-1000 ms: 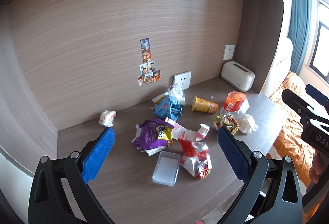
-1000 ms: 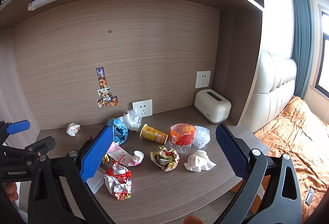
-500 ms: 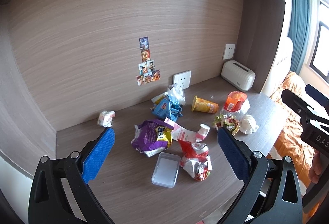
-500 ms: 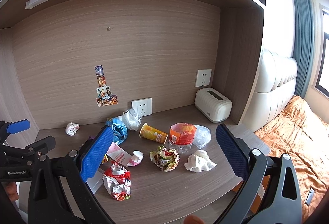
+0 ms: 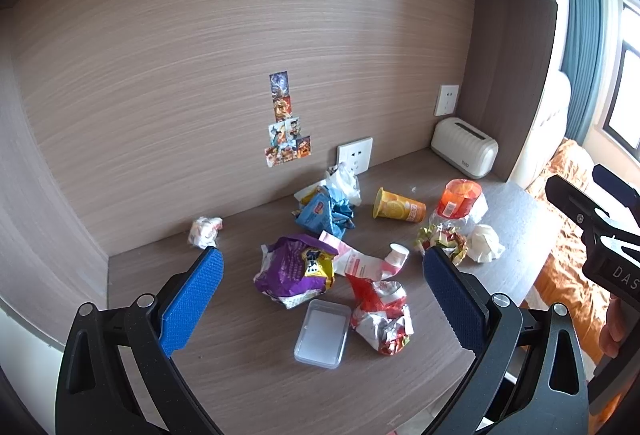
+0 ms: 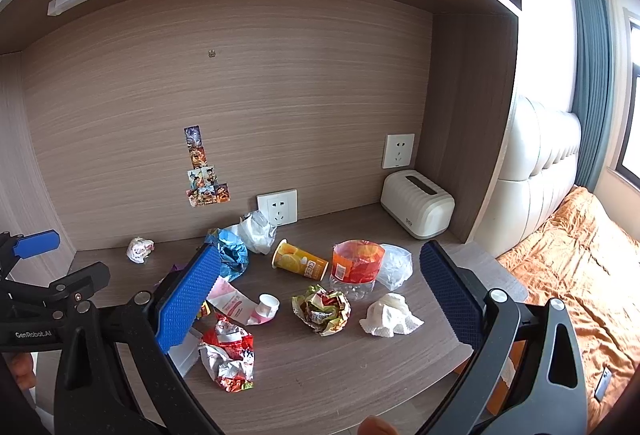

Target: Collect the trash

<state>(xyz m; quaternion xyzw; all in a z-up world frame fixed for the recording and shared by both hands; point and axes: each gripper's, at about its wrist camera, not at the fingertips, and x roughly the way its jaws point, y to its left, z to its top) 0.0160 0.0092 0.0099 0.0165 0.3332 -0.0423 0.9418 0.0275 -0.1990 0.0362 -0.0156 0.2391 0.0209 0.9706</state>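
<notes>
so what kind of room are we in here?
Likely a bedroom: a built-in wooden desk littered with snack wrappers, beside a bed with an orange cover and padded headboard, curtained window at right.

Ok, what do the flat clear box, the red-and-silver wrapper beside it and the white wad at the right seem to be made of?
Flat clear box: looks like translucent rigid plastic, with rounded corners and a glossy lid.
Red-and-silver wrapper: probably metallised foil film; its sharp creases shine silver inside.
White wad: likely tissue paper, matte with soft folds.
Both grippers, left gripper and right gripper, hang open, touching none.
</notes>
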